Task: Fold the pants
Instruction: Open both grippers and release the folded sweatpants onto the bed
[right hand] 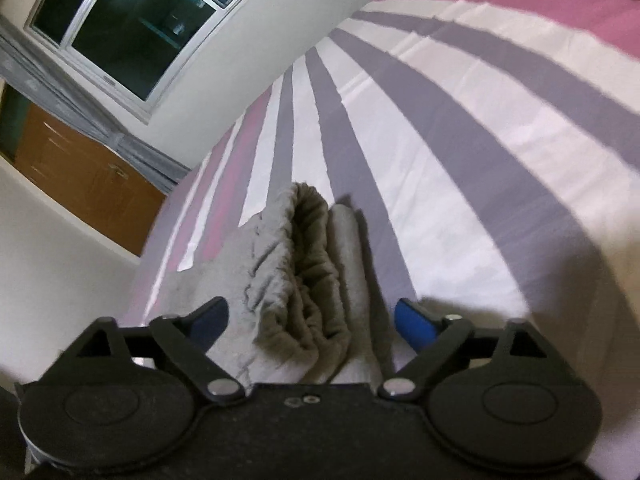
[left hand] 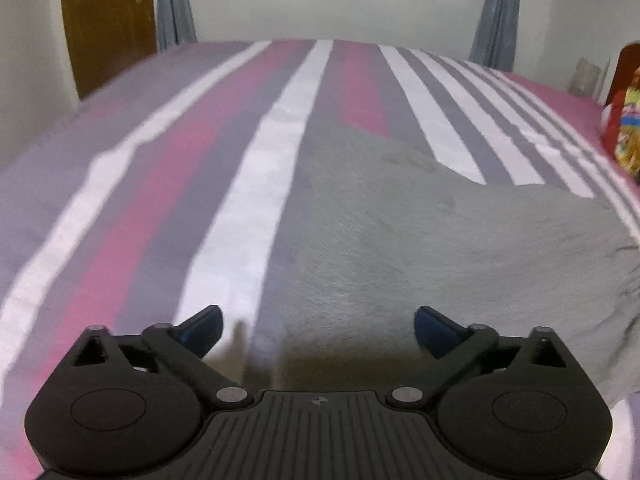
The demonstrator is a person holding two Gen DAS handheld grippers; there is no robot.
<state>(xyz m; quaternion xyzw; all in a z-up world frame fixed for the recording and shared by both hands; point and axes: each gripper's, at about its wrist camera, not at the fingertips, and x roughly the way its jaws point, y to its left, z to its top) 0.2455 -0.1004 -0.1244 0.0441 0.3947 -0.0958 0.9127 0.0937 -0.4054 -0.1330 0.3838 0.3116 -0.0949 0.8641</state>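
Note:
Grey fleece pants lie spread on the striped bed sheet, filling the middle and right of the left wrist view. My left gripper is open just above the pants' near edge, holding nothing. In the right wrist view the pants' gathered waistband lies bunched in folds between my spread fingers. My right gripper is open around the waistband, its blue pads apart from the cloth.
The bed sheet has pink, grey and white stripes. A red and yellow toy sits at the bed's right edge. A wooden door, grey curtains and a dark window stand beyond the bed.

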